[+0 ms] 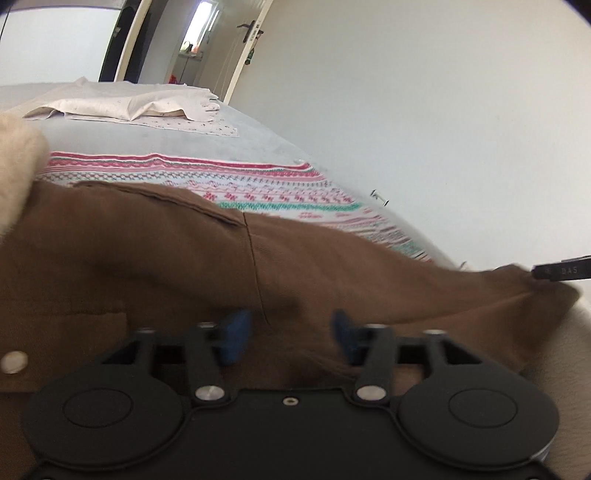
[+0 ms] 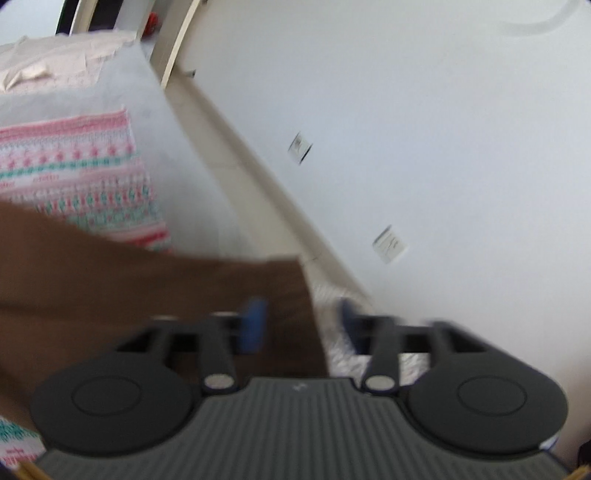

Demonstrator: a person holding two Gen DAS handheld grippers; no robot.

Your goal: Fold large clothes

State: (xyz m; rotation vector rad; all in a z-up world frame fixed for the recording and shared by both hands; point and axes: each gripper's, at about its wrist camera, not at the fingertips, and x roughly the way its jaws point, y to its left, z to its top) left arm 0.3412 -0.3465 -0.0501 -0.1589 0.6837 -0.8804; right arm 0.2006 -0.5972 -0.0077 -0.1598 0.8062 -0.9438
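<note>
A grey-sheeted bed (image 1: 122,140) stands beside a plain white wall (image 1: 424,110) and an open doorway (image 1: 192,48).

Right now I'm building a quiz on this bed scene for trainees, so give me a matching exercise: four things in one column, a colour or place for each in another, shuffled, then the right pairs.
Things:
1. jacket
2. patterned blanket
3. cream cloth
4. door handle

Descriptions:
A. far end of the bed, crumpled
B. brown, nearest both tools
C. on the door beyond the bed
D. pink, green and white stripes, partly under the brown garment

Pairs: 1-B, 2-D, 3-A, 4-C
</note>
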